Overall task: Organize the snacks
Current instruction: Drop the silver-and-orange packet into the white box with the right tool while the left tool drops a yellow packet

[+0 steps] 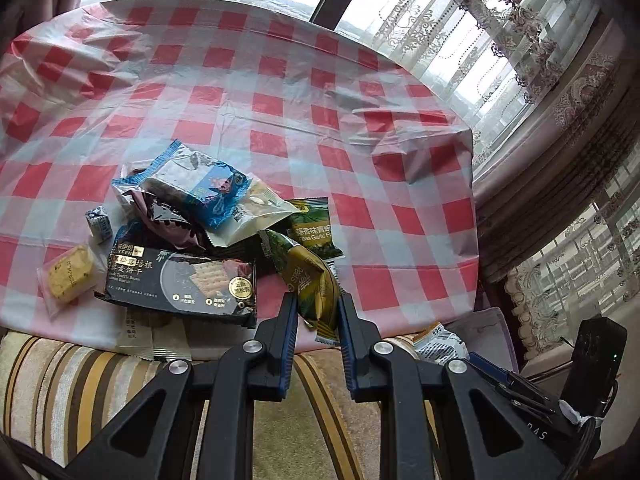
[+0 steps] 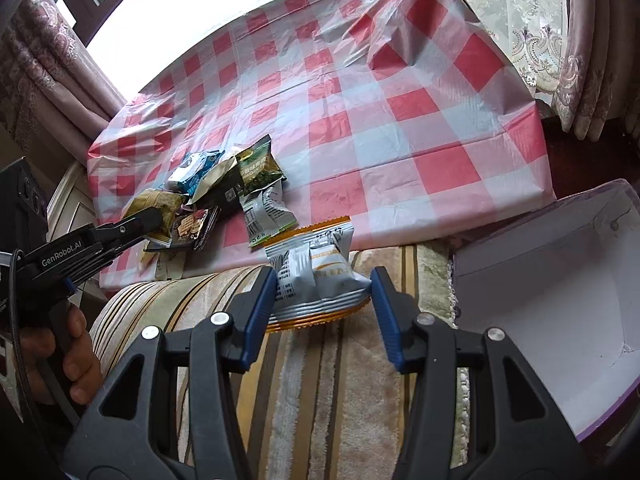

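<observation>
Window-side room, patterned lace curtains (image 1: pixel 532 52), counter under a red-and-white check plastic cloth (image 1: pixel 280 92), striped plush cover (image 2: pixel 320 380) below its near edge. Snack pile (image 1: pixel 188 232) left of and beyond left jaws: yellow biscuit in clear wrap (image 1: pixel 68 274), black cracker pack (image 1: pixel 180 280) reading "Black Truffle Bacon", blue pack (image 1: pixel 200 188), green "Peas Garlic" pack (image 1: pixel 314 228). Left gripper (image 1: pixel 318 304) jaws narrow, pinching an olive-green packet (image 1: pixel 310 280). Right gripper (image 2: pixel 324 284) jaws mid-width, holding a silver-orange packet (image 2: pixel 316 272). White open box (image 2: pixel 560 280) right of right jaws. "GenRobot.AI" on left gripper body.
</observation>
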{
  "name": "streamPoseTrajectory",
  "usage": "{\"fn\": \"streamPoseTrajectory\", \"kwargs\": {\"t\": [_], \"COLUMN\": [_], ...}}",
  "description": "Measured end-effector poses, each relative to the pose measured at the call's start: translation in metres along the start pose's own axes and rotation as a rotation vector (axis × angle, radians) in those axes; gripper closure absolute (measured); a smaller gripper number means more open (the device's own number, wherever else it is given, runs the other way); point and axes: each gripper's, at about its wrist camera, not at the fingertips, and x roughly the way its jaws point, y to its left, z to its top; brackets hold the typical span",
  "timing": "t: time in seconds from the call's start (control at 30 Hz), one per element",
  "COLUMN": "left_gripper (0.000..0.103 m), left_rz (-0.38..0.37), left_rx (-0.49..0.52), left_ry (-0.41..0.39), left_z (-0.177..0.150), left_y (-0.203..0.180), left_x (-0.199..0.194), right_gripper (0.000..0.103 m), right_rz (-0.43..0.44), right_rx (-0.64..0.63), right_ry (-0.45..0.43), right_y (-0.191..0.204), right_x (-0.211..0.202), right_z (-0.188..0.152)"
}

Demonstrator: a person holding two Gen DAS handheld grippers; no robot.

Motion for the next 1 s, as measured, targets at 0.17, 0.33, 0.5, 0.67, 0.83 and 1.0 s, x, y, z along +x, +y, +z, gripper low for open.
{"fn": "streamPoseTrajectory", "kwargs": {"t": [0.17, 0.33, 0.5, 0.67, 0.83, 1.0], "left_gripper": [0.082, 0.082, 0.082, 0.082, 0.08, 0.064], "left_rz": [-0.054, -0.105, -0.153, -0.178, -0.192, -0.167], "left_rx": [0.102, 0.206, 0.291, 0.355, 0.385, 0.369], "left_ry": [0.066, 0.133, 0.221, 0.285, 0.348, 0.368], "left_z": [-0.007, -0.018, -0.035, -0.051, -0.061, -0.062], "left_y": [-0.053, -0.103, -0.144, -0.173, -0.187, -0.184], "left_x": [0.026, 0.051, 0.076, 0.093, 0.105, 0.108], "right_gripper": [0.05, 0.05, 0.05, 0.05, 0.045, 0.033], "right_rz": [-0.03, -0.081, -0.12, -0.152, -0.182, -0.21], "right_rx": [0.085, 0.177, 0.263, 0.326, 0.366, 0.36], "right_ry": [-0.037, -0.059, -0.063, -0.054, -0.041, -0.053], "right_y": [-0.042, -0.086, -0.123, -0.149, -0.161, -0.16], "right_x": [-0.013, -0.018, -0.017, -0.013, -0.011, -0.014], "right_z": [-0.003, -0.008, -0.016, -0.022, -0.027, -0.027]}}
